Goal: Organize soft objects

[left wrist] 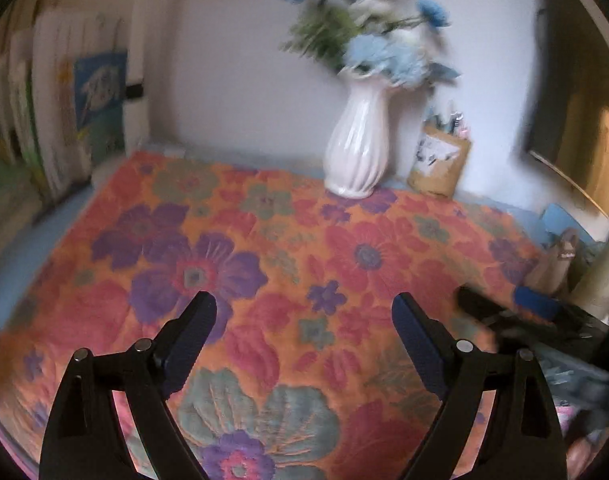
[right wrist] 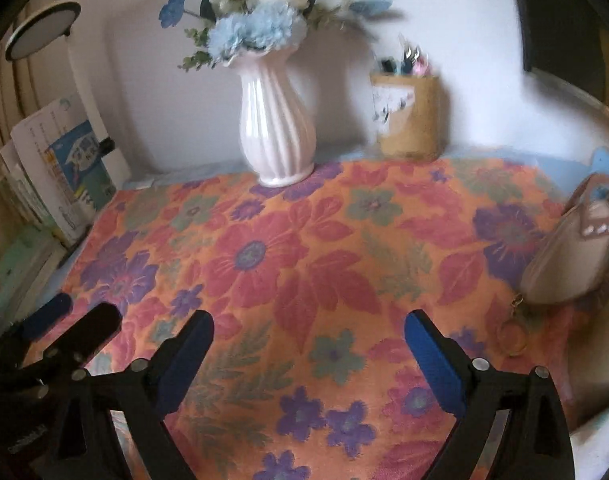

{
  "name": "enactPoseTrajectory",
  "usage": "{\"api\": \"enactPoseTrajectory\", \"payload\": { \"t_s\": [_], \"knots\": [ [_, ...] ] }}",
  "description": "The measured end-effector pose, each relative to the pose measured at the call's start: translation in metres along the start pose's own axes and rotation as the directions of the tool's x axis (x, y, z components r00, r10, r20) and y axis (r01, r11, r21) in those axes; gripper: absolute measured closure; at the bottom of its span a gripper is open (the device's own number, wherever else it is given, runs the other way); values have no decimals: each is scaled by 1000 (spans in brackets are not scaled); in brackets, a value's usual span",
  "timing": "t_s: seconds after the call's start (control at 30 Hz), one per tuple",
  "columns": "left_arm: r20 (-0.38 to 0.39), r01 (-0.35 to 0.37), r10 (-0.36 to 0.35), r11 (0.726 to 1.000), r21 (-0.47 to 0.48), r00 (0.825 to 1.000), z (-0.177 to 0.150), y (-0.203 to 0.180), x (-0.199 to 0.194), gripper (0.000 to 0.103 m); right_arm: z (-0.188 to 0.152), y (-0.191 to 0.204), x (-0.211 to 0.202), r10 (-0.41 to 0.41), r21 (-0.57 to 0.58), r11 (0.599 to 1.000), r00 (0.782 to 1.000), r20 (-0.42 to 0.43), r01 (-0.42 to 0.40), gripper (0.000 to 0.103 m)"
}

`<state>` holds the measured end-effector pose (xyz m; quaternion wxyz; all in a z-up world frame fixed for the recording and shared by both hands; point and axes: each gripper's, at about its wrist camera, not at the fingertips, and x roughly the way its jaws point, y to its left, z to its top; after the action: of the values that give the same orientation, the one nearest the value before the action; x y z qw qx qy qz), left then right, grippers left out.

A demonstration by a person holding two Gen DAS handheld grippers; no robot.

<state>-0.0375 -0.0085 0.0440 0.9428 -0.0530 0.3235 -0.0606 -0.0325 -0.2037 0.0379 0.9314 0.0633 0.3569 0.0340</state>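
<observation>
A floral cloth (left wrist: pixel 288 264) in orange, red and purple lies spread flat over the table; it also fills the right wrist view (right wrist: pixel 304 264). My left gripper (left wrist: pixel 304 312) is open and empty, hovering above the cloth's near part. My right gripper (right wrist: pixel 308 328) is open and empty over the cloth too. A beige soft pouch (right wrist: pixel 568 256) with a key ring lies on the cloth's right edge, right of my right gripper; it shows blurred in the left wrist view (left wrist: pixel 556 264). The right gripper (left wrist: pixel 516 312) appears at the right of the left wrist view, and the left gripper (right wrist: pixel 64 320) at the lower left of the right wrist view.
A white ribbed vase (right wrist: pixel 276 128) with blue flowers stands at the cloth's far edge against the wall. A brown pen holder (right wrist: pixel 410 114) stands to its right. Books (right wrist: pixel 60 168) lean at the left. A round lamp (right wrist: pixel 40 30) is at the far left.
</observation>
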Motion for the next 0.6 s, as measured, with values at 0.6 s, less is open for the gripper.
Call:
{"api": "enactPoseTrajectory", "payload": {
  "t_s": [0.6],
  "knots": [
    [-2, -4, 3, 999, -32, 1000, 0, 8, 1, 14, -3, -12, -7, -17, 55, 998, 999, 33, 15, 2]
  ]
}}
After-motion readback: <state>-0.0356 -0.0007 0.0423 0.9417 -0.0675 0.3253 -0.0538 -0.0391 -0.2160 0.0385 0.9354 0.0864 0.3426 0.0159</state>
